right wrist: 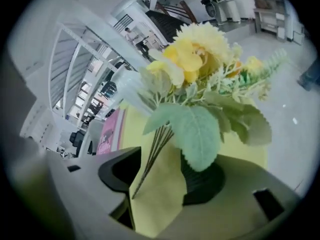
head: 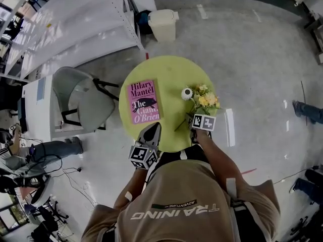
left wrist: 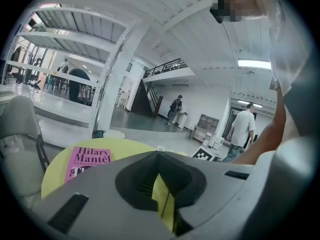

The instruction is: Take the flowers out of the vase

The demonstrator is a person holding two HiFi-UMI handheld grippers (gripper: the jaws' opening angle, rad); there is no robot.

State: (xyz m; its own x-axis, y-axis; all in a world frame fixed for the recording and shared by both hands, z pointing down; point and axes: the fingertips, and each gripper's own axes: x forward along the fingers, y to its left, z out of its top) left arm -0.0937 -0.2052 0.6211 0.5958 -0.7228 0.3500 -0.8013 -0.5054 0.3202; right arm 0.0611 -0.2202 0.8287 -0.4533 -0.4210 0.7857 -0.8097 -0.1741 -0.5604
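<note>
A bunch of yellow flowers (head: 206, 100) with green leaves lies on the round yellow-green table (head: 169, 68), its stems pointing toward me. Just left of the blooms stands a small white vase (head: 187, 93) with nothing in it. My right gripper (head: 190, 124) is open over the stem ends. In the right gripper view the thin brown stems (right wrist: 156, 151) run between the jaws of that gripper (right wrist: 157, 186) and touch neither pad; the flowers (right wrist: 197, 54) fill the top. My left gripper (head: 153, 130) hovers near the table's front edge. Its jaws (left wrist: 162, 199) are a narrow way apart and hold nothing.
A pink book (head: 144, 101) lies flat on the table's left half, also seen from the left gripper (left wrist: 89, 160). A grey chair (head: 83, 101) stands to the left, a white bin (head: 162, 24) beyond the table. People's legs show at the left (head: 55, 147) and right (head: 305, 110).
</note>
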